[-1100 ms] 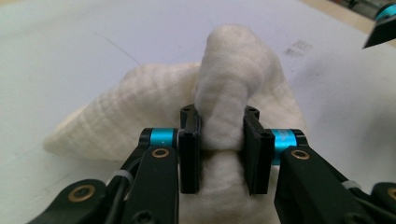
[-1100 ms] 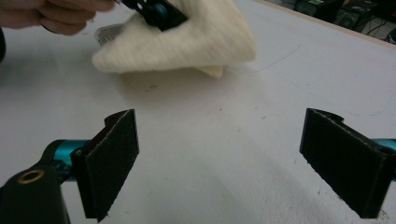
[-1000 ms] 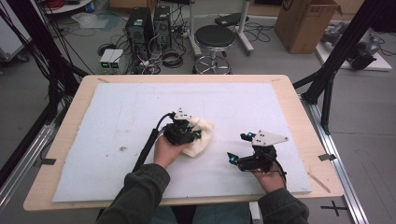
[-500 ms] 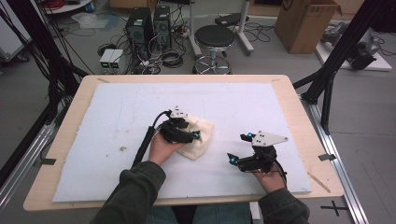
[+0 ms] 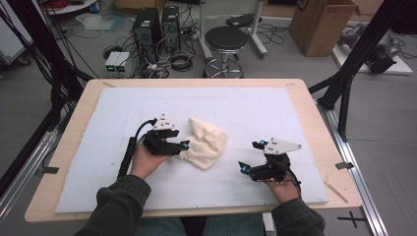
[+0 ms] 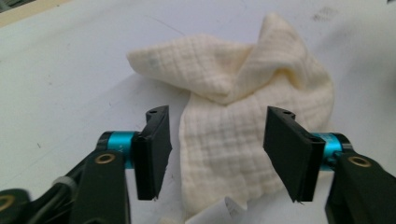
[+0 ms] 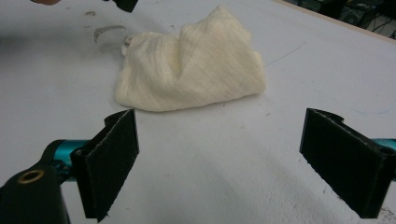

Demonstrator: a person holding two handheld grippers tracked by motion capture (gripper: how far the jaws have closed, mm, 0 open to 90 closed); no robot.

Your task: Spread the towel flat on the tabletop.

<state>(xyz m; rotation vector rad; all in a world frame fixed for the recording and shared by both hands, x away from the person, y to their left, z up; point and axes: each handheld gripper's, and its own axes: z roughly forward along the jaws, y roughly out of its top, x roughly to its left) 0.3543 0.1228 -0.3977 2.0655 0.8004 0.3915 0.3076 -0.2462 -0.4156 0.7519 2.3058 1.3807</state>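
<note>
A crumpled cream cloth (image 5: 207, 141) lies on the white mat (image 5: 246, 103) near the table's middle. My left gripper (image 5: 183, 146) sits at its left edge, pointing right. In the left gripper view the cloth (image 6: 224, 84) spreads ahead of and beneath my left gripper (image 6: 217, 154); the jaws have just been closing a little, but both pads stand clear of the fabric. My right gripper (image 5: 250, 156) rests to the right of the cloth, open wide. In the right gripper view the cloth (image 7: 191, 65) lies well ahead of my right gripper (image 7: 219, 154), with bare mat between the jaws.
The wooden table's edge (image 5: 324, 128) frames the mat. Behind the table on the floor stand a black stool (image 5: 226, 39), computer towers (image 5: 157, 24) and a cardboard box (image 5: 322, 24). Black frame posts (image 5: 354, 73) rise at the right.
My left gripper has pulled back to the left off the cloth and its jaws have opened. The cloth now lies uncovered on the mat. The right gripper has stayed put.
</note>
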